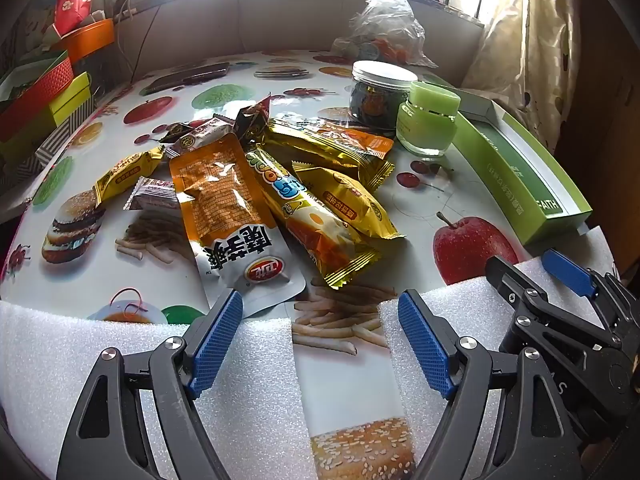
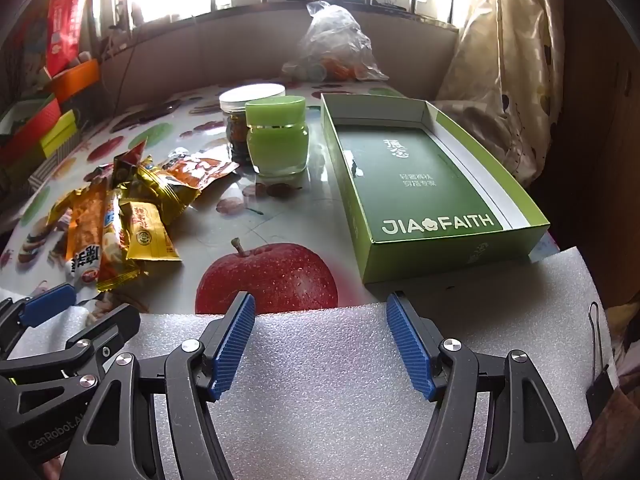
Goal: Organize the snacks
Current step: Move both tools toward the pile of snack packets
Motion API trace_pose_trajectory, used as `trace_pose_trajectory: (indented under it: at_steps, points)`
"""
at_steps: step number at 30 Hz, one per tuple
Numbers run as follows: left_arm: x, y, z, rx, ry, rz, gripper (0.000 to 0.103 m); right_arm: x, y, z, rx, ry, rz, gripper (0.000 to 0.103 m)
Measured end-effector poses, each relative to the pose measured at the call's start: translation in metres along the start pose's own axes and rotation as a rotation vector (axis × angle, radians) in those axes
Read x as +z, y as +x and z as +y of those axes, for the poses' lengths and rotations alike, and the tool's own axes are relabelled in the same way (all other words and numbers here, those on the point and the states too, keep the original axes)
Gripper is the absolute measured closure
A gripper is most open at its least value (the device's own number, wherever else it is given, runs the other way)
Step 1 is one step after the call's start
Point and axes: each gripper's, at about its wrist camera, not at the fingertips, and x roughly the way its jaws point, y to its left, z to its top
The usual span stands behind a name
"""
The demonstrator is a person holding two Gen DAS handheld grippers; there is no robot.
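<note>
A heap of snack packets lies on the fruit-print tablecloth: an orange and white chip pouch (image 1: 228, 216), a long yellow-orange bar pack (image 1: 308, 216), gold packets (image 1: 352, 200) and small brown wrappers (image 1: 200, 136). The heap also shows in the right wrist view (image 2: 120, 216). An open green box (image 2: 416, 184) stands at the right, empty inside. My left gripper (image 1: 320, 336) is open and empty, just short of the chip pouch. My right gripper (image 2: 320, 340) is open and empty over white foam, near the box's front corner; it also shows in the left wrist view (image 1: 532, 276).
A green jar (image 2: 278, 140) and a clear white-lidded jar (image 2: 244, 112) stand between heap and box. A plastic bag (image 2: 332, 48) sits at the back. Coloured boxes (image 1: 44, 92) are stacked at the left. White foam sheet (image 2: 332, 392) covers the near table edge.
</note>
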Motion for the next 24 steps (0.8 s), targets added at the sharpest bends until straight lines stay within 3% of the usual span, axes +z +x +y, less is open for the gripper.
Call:
trace_pose_trajectory:
  at_steps: [16, 20, 24]
  points:
    - [0.002, 0.000, 0.001, -0.027, -0.012, 0.009, 0.023, 0.004, -0.001, 0.003, 0.013, -0.005, 0.012, 0.035]
    - [0.003, -0.004, 0.011, -0.063, -0.043, 0.019, 0.023, 0.010, -0.009, 0.006, 0.069, -0.017, -0.025, 0.035]
    - [0.005, -0.016, 0.028, -0.048, -0.087, -0.011, 0.023, 0.022, -0.018, 0.018, 0.150, -0.063, -0.055, 0.035]
